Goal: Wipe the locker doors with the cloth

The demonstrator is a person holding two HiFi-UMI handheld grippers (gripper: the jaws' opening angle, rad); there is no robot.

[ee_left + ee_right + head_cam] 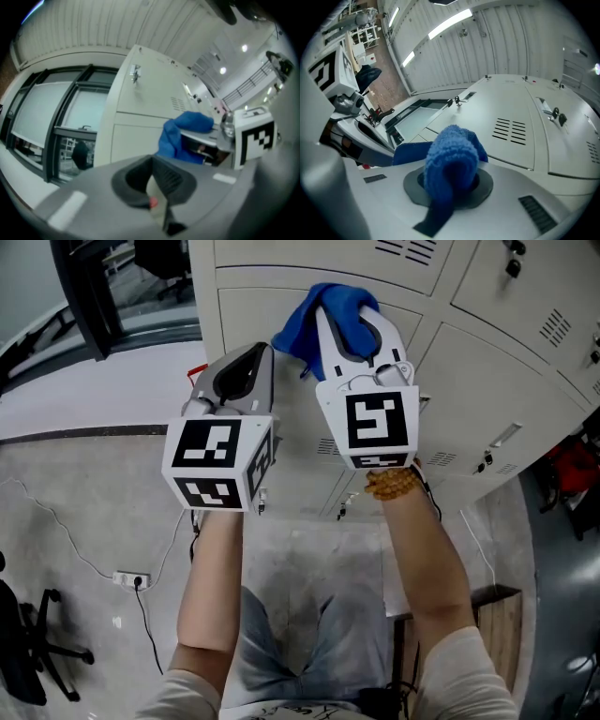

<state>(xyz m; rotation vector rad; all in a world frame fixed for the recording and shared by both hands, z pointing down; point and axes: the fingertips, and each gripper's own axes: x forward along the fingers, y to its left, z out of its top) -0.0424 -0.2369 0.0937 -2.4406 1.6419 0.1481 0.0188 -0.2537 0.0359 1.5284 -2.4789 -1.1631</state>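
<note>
our right gripper (354,322) pinches the cloth (337,298) mid-bunch; we judge it soft, light, floppy. our left gripper (251,357) is closed, empty.

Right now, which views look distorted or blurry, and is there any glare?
Both gripper views bend fisheye-style, with dark corners. Left gripper view: soft overall, with a blurred foreground. Right gripper view: the cloth is sharp and the ceiling light strips glare. Head view: evenly lit, sharp, with straight lines.

Bright, even indoor light with soft shadows.
Strip lights (446,22) glare white in the right gripper view; both gripper views bulge, darken at the corners and blur close up.
</note>
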